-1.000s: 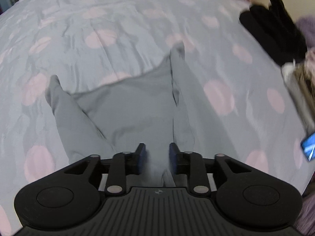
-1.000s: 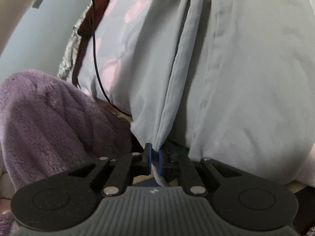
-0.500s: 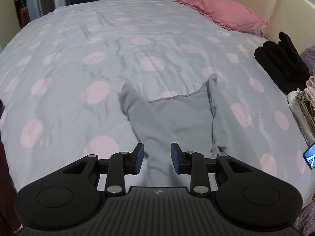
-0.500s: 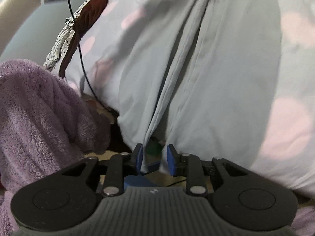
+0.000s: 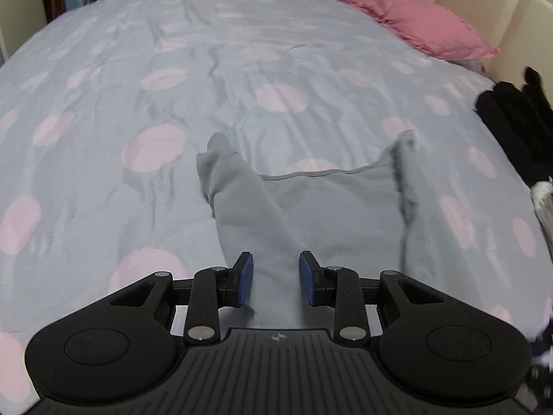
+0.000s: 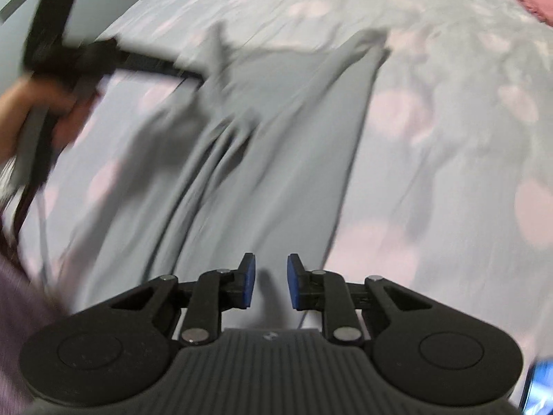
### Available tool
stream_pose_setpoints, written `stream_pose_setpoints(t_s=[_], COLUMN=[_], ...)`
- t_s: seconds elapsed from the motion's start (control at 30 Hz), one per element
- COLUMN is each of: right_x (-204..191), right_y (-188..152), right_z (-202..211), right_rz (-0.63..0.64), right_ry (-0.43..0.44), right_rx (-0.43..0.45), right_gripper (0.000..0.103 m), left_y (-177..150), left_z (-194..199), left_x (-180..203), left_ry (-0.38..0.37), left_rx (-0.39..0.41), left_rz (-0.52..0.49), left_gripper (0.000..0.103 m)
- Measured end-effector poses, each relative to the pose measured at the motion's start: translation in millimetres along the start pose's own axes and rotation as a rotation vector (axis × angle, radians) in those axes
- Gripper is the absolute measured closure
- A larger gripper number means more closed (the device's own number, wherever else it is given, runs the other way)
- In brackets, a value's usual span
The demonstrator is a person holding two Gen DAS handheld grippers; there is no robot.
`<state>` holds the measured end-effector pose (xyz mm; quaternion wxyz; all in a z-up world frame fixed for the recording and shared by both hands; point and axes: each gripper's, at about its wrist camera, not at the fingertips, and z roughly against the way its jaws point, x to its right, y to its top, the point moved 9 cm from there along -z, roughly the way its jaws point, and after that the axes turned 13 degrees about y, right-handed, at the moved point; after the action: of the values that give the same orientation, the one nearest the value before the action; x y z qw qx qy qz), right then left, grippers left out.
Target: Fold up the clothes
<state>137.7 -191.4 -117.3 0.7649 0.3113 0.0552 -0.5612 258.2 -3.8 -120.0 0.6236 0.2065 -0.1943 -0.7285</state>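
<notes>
A grey garment [image 5: 328, 207] lies spread on the bed, two narrow ends pointing away from me. My left gripper [image 5: 275, 276] hovers over its left strip with jaws apart; cloth shows in the gap, and the pads do not press it. In the blurred right wrist view the same garment [image 6: 276, 138] runs up the picture. My right gripper [image 6: 270, 282] hangs above its near part, jaws closing, nothing pinched between them. At upper left there, a hand [image 6: 20, 103] holds the left gripper [image 6: 193, 76], its tip at the garment's far corner.
The bed cover [image 5: 207, 69] is pale blue with pink dots. A pink pillow [image 5: 414, 20] lies by the cream headboard [image 5: 501, 10]. Black clothing [image 5: 511, 121] is piled at the right edge. A purple fleece [image 6: 17, 294] and a cable [image 6: 43, 228] sit at the left.
My right gripper let go of the garment's fold at the bed's edge, then rose and swung out over the garment. The left gripper drew back, so more of the bed shows.
</notes>
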Motion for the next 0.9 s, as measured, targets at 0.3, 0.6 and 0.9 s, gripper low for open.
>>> stream_pose_setpoints(t_s=[0.3,0.6,0.9], right_x=[51.7,89.0,83.7], right_y=[104.3,175.3,179.5], right_z=[-44.5,-65.9,-45.0], right_rz=[0.025,0.022,0.028], right_ry=[-0.077,-0.100,-0.112], right_rx=[0.093,0.119,0.154], right_gripper=[0.094,0.101,0.095], left_y=[28.8,53.1,53.1], left_z=[-33.8,-68.1,-38.2], left_x=[-21.9,-38.1,-36.9], left_ry=[-0.084,-0.049,0.024], left_rx=[0.036,0.039,0.119], left_rz=[0.082,0.087,0.032], left_gripper=[0.077,0.079,0.072])
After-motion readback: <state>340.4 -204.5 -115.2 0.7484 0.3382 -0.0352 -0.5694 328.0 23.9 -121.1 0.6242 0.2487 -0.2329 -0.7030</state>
